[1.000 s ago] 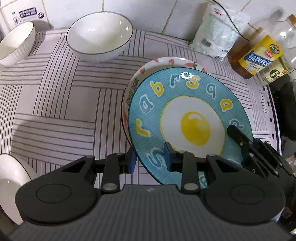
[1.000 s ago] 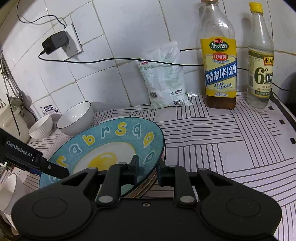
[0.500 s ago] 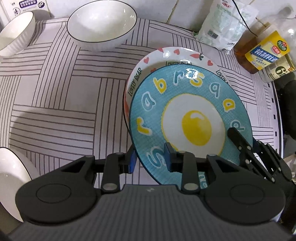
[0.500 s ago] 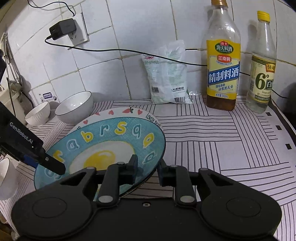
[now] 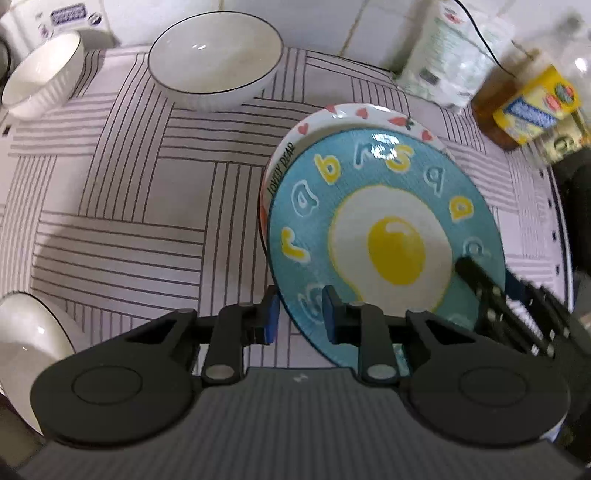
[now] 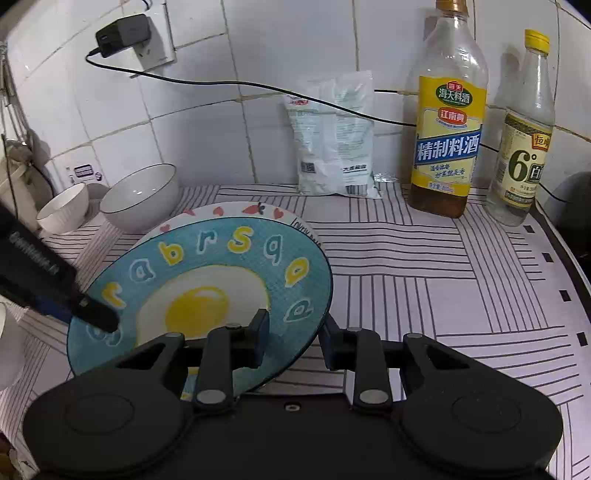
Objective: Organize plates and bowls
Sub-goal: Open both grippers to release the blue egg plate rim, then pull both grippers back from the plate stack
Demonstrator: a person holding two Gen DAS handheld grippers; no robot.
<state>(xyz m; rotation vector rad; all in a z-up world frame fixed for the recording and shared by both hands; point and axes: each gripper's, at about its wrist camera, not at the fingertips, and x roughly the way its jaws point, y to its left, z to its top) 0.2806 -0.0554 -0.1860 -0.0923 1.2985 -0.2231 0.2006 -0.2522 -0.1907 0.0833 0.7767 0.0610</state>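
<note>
A blue plate with a fried-egg picture and letters [image 5: 388, 236] is held over a white plate with red hearts [image 5: 354, 114] that lies on the striped mat. My left gripper [image 5: 300, 317] is shut on the blue plate's near left rim. My right gripper [image 6: 293, 341] is shut on the same plate [image 6: 207, 291] at its near right rim. The heart plate [image 6: 236, 212] shows behind it. A large white bowl [image 5: 216, 68], a smaller ribbed bowl [image 5: 42, 75] and another white bowl [image 5: 26, 343] stand to the left.
A white bag [image 6: 334, 136], a cooking wine bottle [image 6: 445, 122] and a vinegar bottle [image 6: 522, 147] stand against the tiled wall. A charger with its cable [image 6: 122, 35] hangs on the wall. The striped mat [image 6: 443, 280] stretches to the right.
Both grippers have carried the blue plate a little back and to the right, so more of the heart plate's far rim shows. The grips are unchanged.
</note>
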